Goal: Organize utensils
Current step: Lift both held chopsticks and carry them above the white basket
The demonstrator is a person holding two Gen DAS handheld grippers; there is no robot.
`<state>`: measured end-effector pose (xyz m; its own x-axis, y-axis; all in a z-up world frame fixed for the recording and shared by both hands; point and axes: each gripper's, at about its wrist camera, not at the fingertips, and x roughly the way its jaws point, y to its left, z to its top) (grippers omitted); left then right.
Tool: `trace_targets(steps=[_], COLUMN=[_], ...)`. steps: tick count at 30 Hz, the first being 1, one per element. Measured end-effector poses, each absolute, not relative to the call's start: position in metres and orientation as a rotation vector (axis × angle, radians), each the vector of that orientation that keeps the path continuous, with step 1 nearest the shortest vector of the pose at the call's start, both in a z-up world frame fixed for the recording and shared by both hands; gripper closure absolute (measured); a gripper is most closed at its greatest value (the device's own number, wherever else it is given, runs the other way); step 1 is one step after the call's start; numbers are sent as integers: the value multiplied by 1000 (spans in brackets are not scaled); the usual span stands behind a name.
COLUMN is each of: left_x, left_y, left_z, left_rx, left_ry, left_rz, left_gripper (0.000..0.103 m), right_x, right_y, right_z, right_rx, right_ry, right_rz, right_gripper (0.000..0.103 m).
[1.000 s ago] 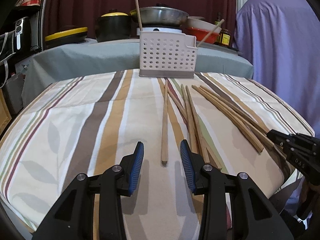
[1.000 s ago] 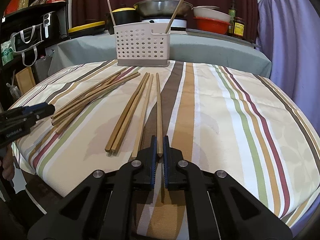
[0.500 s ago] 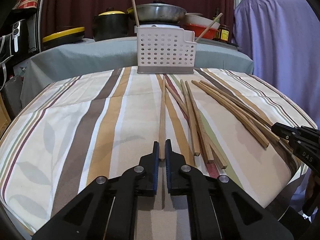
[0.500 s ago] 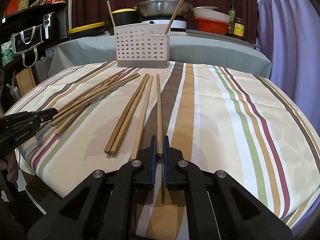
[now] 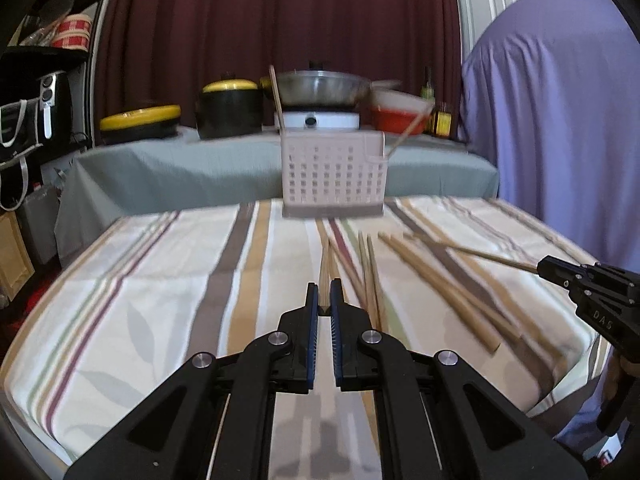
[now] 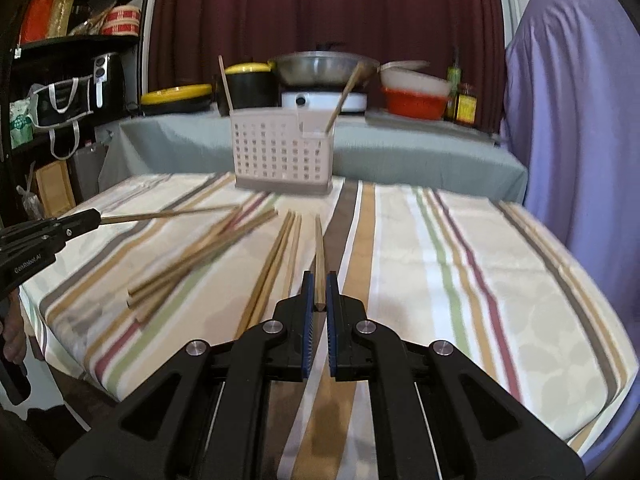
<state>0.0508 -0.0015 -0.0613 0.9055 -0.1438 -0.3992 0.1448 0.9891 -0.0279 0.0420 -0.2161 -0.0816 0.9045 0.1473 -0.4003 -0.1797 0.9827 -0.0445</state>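
Observation:
My left gripper (image 5: 324, 295) is shut on the near end of a wooden chopstick (image 5: 324, 270) and holds it lifted, pointing at the white perforated utensil basket (image 5: 334, 174). My right gripper (image 6: 319, 292) is shut on another chopstick (image 6: 319, 252), also lifted off the striped tablecloth. The left gripper with its chopstick (image 6: 168, 213) shows at the left of the right wrist view; the right gripper (image 5: 556, 270) with its chopstick (image 5: 480, 254) shows at the right of the left wrist view. Several loose chopsticks (image 6: 200, 256) lie on the cloth. The basket (image 6: 280, 152) holds two chopsticks.
Behind the basket a grey-covered counter (image 6: 400, 152) carries pots, a wok on a burner (image 6: 324, 68), bowls and bottles. A black shelf unit (image 6: 60, 80) stands at the left. A purple-draped shape (image 6: 580, 120) rises at the right of the table.
My left gripper closed on a chopstick. Both grippers have lifted their chopsticks off the cloth and tilted up; both views are blurred by motion.

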Motion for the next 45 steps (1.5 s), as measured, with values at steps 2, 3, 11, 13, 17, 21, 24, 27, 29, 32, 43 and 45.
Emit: trace_targets(steps=[2,3,11,13,17,21,24,27,29,32,43,45], left_x=[48,47,42,43,43,46,51,56,59,63,92,99], left_y=[0,0,11,14,17,21,23,25,27,28,31,31], left_z=[-52,-47,-4,5,18,28,33,35,38,42,78,86], left_rx=[-1,-3,-37,-45,-51,-58,-61,-64,-68,-74,-89,-85], left_ry=[387,374,279,262,235,219,217,219,219,216,192,184], left_rz=[-147,-145,-127,-122,-114,-109,-111,-112,-112,-111,-139,-146], left_gripper=[96,96,96,96,96,96,96,96,96,96,96,96], right_x=[40,39,35,35,37,42,51,63,69,80,124,133], right_y=[-216,-216,-218,-217,-217,-216,-215,-214,-214,-213,-212,-211], right_z=[-70,-65,-23,-14,4,16,21,26,28,34,68,82], right_rx=[-90,-90,-88,-89,-90,-89,-86,-79,-78,-73,-51,-50], right_ry=[375,364,260,238,201,182,181,179,179,178,149,123], right_rz=[167,168,181,186,191,195,195,198,199,206,258,271], right_gripper=[97,97,97,97,97,97,97,97,97,97,97,97])
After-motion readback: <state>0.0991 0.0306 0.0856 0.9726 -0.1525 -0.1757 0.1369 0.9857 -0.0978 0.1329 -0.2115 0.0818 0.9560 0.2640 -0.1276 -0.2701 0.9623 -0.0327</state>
